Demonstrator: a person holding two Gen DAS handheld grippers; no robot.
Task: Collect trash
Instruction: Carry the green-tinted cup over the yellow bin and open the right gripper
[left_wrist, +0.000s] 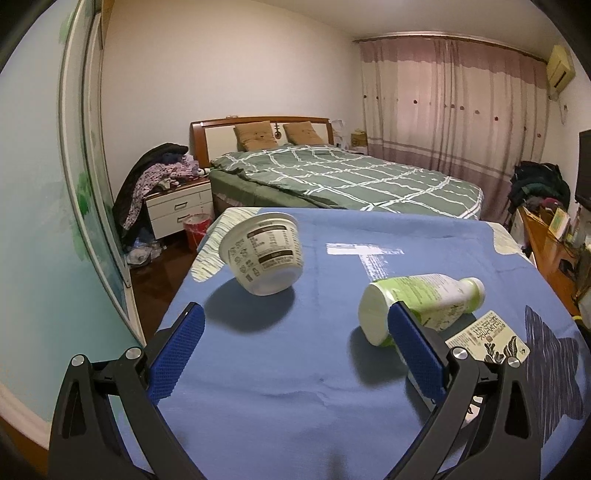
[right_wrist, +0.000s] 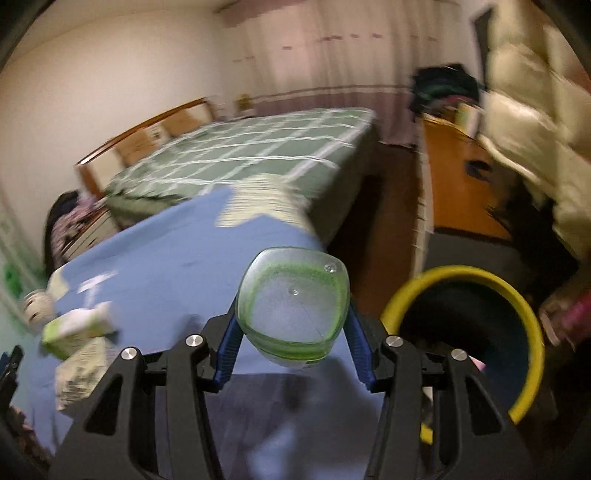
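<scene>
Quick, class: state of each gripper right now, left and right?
Left gripper: open, holding nothing, above the blue tablecloth.
Right gripper: jaws closed on a clear green-tinted bottle, beside the yellow-rimmed bin.

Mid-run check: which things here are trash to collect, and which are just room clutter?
Job:
- white paper tub on its side
- green-and-white plastic bottle lying down
- flattened printed carton
- clear green-tinted plastic cup in the right hand-held gripper
- yellow-rimmed bin

Lying about:
- green checked bed
- clothes pile on the nightstand
</scene>
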